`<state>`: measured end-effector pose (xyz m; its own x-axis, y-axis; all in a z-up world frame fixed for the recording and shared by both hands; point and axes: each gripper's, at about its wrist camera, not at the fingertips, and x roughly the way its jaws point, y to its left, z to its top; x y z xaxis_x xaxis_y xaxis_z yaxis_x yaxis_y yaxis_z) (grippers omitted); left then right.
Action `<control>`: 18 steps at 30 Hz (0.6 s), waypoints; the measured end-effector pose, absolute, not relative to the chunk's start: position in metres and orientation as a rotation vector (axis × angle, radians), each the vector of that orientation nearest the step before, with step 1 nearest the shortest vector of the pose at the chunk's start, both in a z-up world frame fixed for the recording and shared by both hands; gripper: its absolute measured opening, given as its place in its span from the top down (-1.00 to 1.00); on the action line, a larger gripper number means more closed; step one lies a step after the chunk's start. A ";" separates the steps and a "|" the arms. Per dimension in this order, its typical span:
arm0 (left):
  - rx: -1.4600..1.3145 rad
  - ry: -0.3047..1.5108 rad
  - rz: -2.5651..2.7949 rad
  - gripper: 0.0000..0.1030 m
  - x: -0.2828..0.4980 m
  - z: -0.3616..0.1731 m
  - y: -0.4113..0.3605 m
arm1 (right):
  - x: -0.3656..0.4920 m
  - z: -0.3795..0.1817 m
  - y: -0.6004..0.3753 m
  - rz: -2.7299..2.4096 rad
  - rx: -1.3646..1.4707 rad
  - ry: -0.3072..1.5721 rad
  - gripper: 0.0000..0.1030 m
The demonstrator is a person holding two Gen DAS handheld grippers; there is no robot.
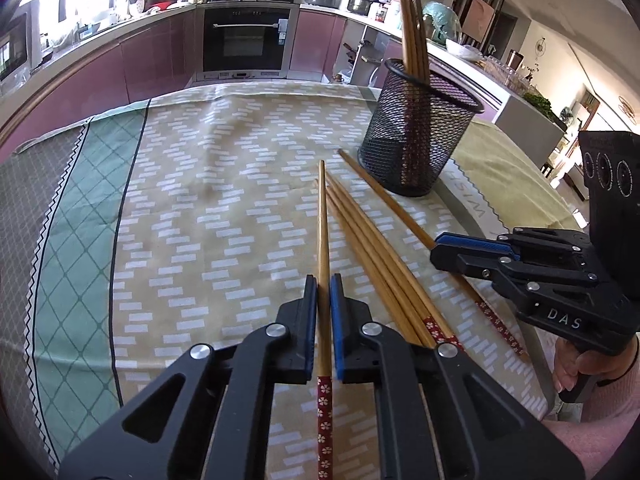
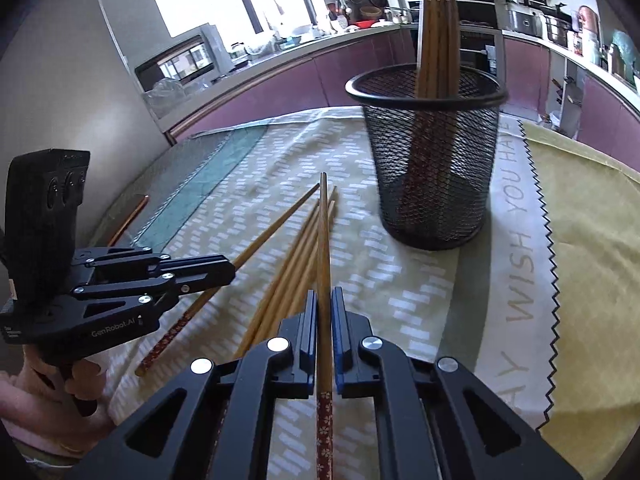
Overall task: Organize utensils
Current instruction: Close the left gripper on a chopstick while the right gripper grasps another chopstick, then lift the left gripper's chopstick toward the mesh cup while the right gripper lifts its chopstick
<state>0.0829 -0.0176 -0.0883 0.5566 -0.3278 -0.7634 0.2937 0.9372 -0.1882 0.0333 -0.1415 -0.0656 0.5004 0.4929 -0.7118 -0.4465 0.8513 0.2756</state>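
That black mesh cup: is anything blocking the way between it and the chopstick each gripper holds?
Nothing visible blocks either path. The left gripper and right gripper each hold one chopstick. Only bare tablecloth and loose chopsticks lying flat separate them from the mesh cup, whose top is open beside the chopsticks already inside.

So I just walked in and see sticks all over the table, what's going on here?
A person holding a gripper in each hand is sorting chopsticks into a black mesh holder. The left gripper and the right gripper are each shut on one chopstick. Several chopsticks already stand in the holder, while a loose bunch lies on the tablecloth.
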 end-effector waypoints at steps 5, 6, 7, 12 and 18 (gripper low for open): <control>-0.020 0.903 -0.403 0.85 0.075 -0.087 -0.023 | 0.034 -0.067 -0.132 0.598 0.026 0.891 0.88; -0.016 0.907 -0.408 0.85 0.075 -0.088 -0.024 | 0.034 -0.068 -0.132 0.600 0.022 0.896 0.88; -0.012 0.913 -0.412 0.85 0.076 -0.090 -0.025 | 0.035 -0.069 -0.131 0.598 0.018 0.900 0.88; -0.013 0.939 -0.419 0.85 0.082 -0.098 -0.026 | 0.039 -0.075 -0.130 0.590 0.007 0.923 0.87; 0.007 0.951 -0.437 0.77 0.091 -0.099 -0.029 | 0.046 -0.076 -0.126 0.587 -0.001 0.931 0.87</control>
